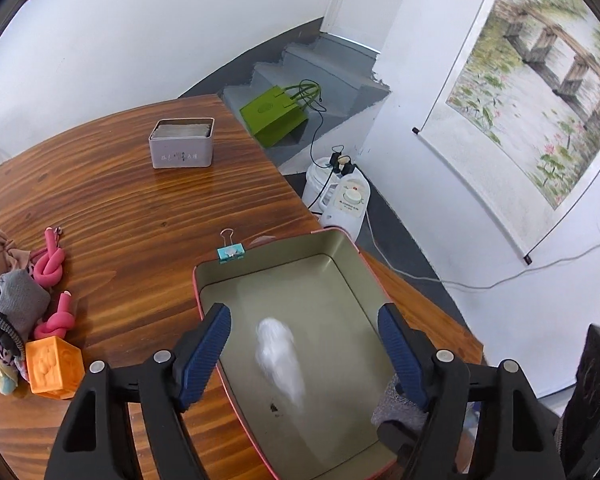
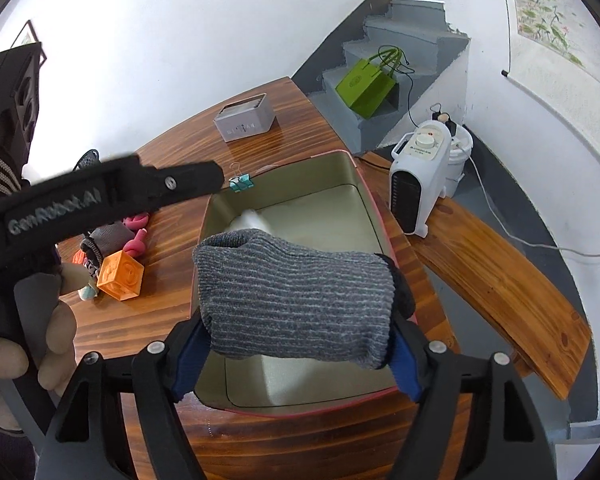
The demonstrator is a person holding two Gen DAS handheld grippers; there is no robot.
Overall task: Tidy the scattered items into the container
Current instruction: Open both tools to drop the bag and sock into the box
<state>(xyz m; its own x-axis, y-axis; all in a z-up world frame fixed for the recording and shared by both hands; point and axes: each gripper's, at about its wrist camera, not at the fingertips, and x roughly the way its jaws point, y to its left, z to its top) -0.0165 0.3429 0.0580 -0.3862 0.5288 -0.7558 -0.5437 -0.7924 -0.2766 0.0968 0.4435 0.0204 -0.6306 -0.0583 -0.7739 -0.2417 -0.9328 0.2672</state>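
the shallow rectangular tin tray with a red rim [image 1: 342, 240] sat at the near corner of the wooden bench [image 1: 112, 204]. inside it lay a blurred white fluffy item [image 1: 280, 356] and a small dark speck; the rest of its pale gold floor was bare. the left tongs [image 1: 304, 350] hovered over the tray with their blue pads wide apart, gripping nothing. the right tongs [image 2: 296, 342] were clamped on a folded grey striped knit sock [image 2: 296, 296], held above the tray's near end. a teal binder clip [image 1: 231, 253] stood just beside the tray's far rim. farther back on the bench stood a small grey open tin box [image 1: 182, 145] packed with pale sachets; the printing on its front was too small to read. at the bench's left edge lay a heap: an orange embossed cube [image 1: 54, 368], two knotted pink foam curlers [image 1: 54, 264], a grey pouch and bunched socks. the left tool's black arm in the right wrist view read "genrobot.ai". a white heater [image 2: 418, 176] and a green paper bag [image 2: 366, 86] stood beyond the bench.
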